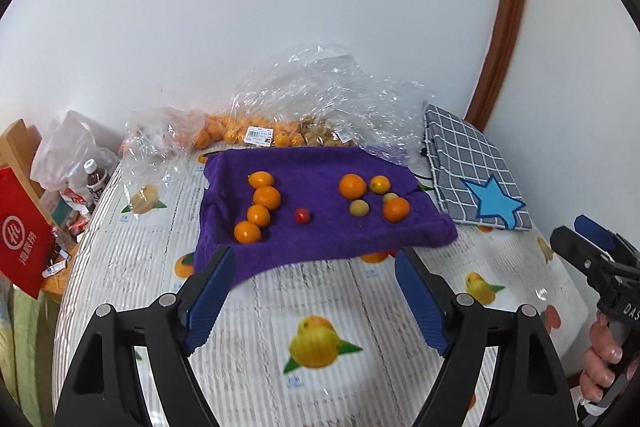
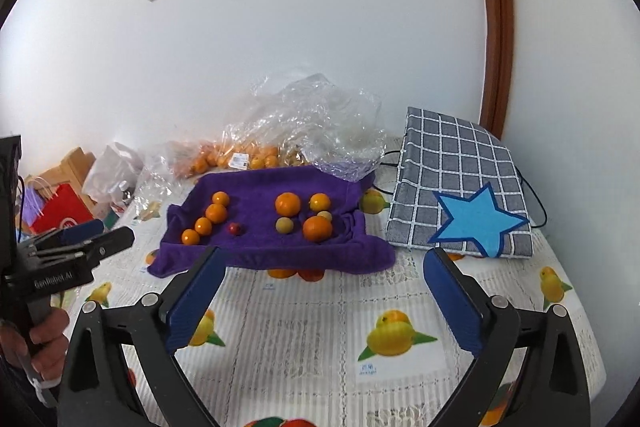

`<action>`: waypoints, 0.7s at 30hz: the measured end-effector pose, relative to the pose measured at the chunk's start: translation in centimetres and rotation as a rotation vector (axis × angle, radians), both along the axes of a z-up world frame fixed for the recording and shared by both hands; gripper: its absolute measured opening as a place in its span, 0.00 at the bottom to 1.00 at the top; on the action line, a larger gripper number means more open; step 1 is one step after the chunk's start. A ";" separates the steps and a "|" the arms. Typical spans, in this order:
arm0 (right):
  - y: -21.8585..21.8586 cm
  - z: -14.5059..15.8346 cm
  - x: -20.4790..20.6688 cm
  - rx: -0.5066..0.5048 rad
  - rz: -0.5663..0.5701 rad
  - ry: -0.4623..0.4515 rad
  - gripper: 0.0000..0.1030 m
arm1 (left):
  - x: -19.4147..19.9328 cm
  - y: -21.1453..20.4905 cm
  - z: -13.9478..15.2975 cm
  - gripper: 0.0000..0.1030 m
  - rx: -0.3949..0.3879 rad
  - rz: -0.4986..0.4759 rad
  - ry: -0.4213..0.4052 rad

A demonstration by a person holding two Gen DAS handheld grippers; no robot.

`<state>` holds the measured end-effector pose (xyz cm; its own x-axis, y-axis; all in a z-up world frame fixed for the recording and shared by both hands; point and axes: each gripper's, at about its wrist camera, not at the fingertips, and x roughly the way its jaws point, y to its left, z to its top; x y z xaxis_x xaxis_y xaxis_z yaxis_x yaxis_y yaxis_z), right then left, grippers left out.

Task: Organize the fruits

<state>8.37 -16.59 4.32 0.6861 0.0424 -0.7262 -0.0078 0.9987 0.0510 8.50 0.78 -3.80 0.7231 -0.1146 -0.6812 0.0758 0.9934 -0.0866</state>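
Observation:
A purple towel [image 1: 320, 163] [image 2: 256, 187] lies on the table with fruit on it. Along its left side runs a row of several oranges [image 1: 267, 197] [image 2: 216, 213]. A small red fruit [image 1: 302, 215] [image 2: 235, 229] sits in the middle. On the right is a cluster of oranges [image 1: 352, 185] [image 2: 317, 228] and small yellow fruits [image 1: 359, 207] [image 2: 284, 225]. My left gripper [image 1: 315, 253] is open and empty, just short of the towel's near edge. My right gripper [image 2: 323, 253] is open wide and empty, also before that edge. Each gripper shows at the side of the other's view, held by a hand.
Clear plastic bags [image 1: 320, 95] with more oranges [image 1: 224, 131] lie against the wall behind the towel. A grey checked bag with a blue star [image 2: 460, 179] lies to the right. A red bag [image 1: 24, 239], a bottle [image 1: 94, 179] and clutter sit past the table's left edge.

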 end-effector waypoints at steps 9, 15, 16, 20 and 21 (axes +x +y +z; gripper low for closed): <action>0.6 1.8 -3.3 -0.056 0.012 -0.045 0.98 | -2.8 -1.1 1.3 0.78 -0.026 -0.006 -0.047; 0.5 1.9 -4.3 -0.056 0.011 -0.046 0.98 | -3.8 -1.0 2.0 0.79 -0.026 0.001 -0.071; 0.4 1.8 -4.4 -0.052 0.009 -0.045 0.98 | -3.9 -1.1 2.0 0.79 -0.022 0.004 -0.075; 0.2 1.8 -4.6 -0.047 0.002 -0.042 0.98 | -4.0 -1.1 2.0 0.79 -0.012 0.013 -0.078; 0.2 1.8 -4.7 -0.049 0.000 -0.041 0.98 | -4.0 -1.0 1.9 0.79 -0.014 0.013 -0.077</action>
